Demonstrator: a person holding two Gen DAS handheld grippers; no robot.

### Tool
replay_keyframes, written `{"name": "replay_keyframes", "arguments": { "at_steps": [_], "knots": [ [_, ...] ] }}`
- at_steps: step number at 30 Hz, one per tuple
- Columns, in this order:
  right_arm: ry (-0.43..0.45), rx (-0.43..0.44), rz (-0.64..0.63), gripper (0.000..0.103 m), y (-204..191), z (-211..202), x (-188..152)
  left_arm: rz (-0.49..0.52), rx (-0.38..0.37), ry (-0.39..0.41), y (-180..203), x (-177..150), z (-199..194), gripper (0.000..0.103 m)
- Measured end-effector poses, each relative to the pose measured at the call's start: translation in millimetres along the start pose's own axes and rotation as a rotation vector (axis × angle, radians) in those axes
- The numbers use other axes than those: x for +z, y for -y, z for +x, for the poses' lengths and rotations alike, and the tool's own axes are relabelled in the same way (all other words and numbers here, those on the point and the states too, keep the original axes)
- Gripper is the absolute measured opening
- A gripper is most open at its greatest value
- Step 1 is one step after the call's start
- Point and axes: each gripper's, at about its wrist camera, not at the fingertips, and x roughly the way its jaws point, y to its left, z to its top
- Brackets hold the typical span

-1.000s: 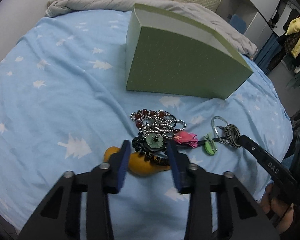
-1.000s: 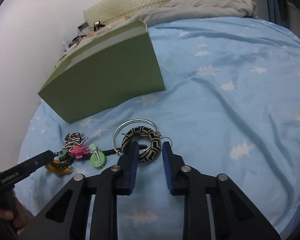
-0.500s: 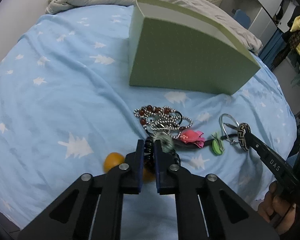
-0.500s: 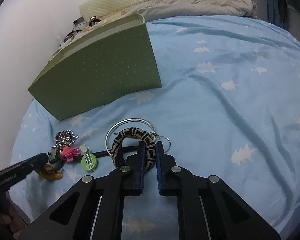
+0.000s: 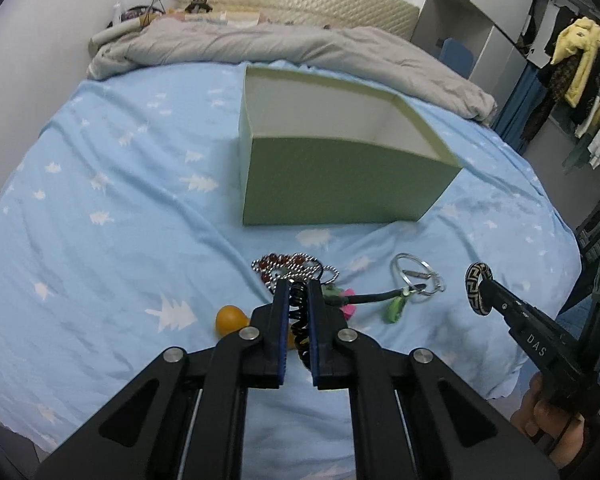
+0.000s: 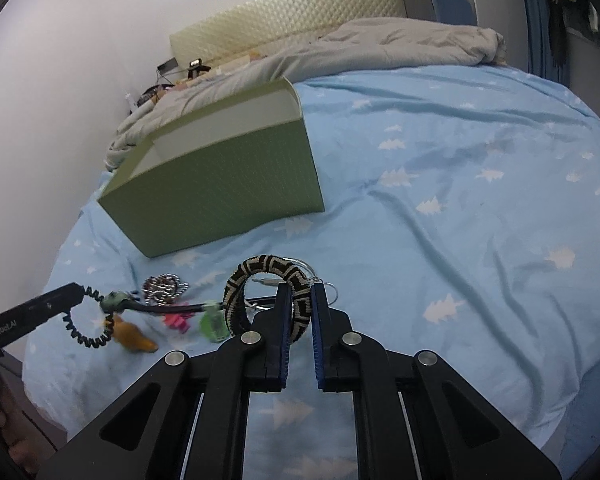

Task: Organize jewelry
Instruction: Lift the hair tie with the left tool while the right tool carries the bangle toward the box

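Note:
My left gripper (image 5: 299, 287) is shut on a black coiled band (image 5: 297, 304) and holds it just above the blue bedsheet (image 5: 112, 248). In the right wrist view the coil (image 6: 87, 334) hangs from that gripper's tip (image 6: 75, 292), with a green flower charm (image 6: 114, 300) on it. My right gripper (image 6: 299, 293) is shut on a black-and-cream woven bangle (image 6: 260, 270), lifted off the sheet. An open green box (image 5: 340, 184) stands behind the pile, its white inside showing. Silver and red bead bracelets (image 5: 288, 268) lie in front of it.
An orange piece (image 5: 230, 319), a pink flower clip (image 5: 350, 307), a green clip (image 5: 394, 309) on a black cord and a silver hoop (image 5: 414, 274) lie on the sheet. A grey duvet (image 5: 300, 48) is bunched at the headboard. Clothes (image 5: 576, 64) hang at right.
Both grippers closed, the left on the black coil and the right on the woven bangle, then rose with them. The inside of the box has come into view.

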Motion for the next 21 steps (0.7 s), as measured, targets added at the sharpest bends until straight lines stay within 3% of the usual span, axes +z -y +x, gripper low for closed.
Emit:
{"name": "replay_keyframes", "arguments": {
  "at_steps": [11,21],
  "knots": [
    [0.07,0.017,-0.016,0.007,-8.4,-41.0,0.4,0.029,-0.017,0.074,13.3,-2.6,-38.7,0.008],
    [0.076,0.015,-0.057,0.007,-17.5,-67.2,-1.6,0.036,-0.029,0.098,20.0,-8.5,-56.1,0.008]
  ]
}}
